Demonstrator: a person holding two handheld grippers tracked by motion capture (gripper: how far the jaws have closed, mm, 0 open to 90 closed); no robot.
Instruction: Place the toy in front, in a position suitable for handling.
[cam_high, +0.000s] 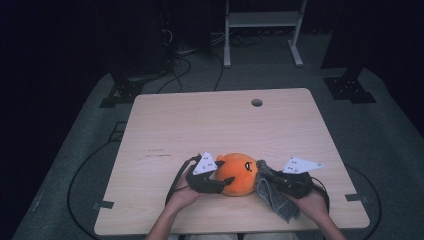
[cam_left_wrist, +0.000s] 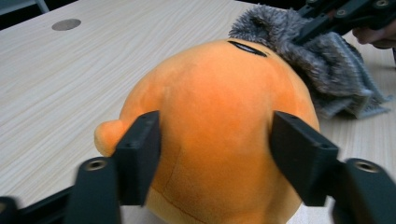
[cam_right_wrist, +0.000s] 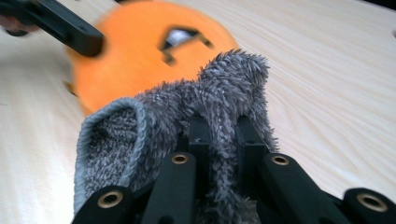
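A round orange plush toy (cam_high: 237, 172) with a black face mark rests on the wooden table (cam_high: 210, 120) near its front edge. My left gripper (cam_high: 223, 179) holds it from the left. In the left gripper view the two pads (cam_left_wrist: 140, 154) press on either side of the plush toy (cam_left_wrist: 219, 116). My right gripper (cam_high: 264, 176) is shut on a grey fuzzy cloth (cam_high: 275, 200), which lies against the toy's right side. In the right gripper view the cloth (cam_right_wrist: 210, 102) bunches up between the jaws, with the blurred plush toy (cam_right_wrist: 135, 51) just behind it.
A round cable hole (cam_high: 256, 102) sits near the table's far edge. Behind the table stand a white metal frame (cam_high: 262, 20) and black stand bases (cam_high: 350, 87), and cables (cam_high: 175, 65) trail over the grey floor. Bare tabletop stretches beyond the toy.
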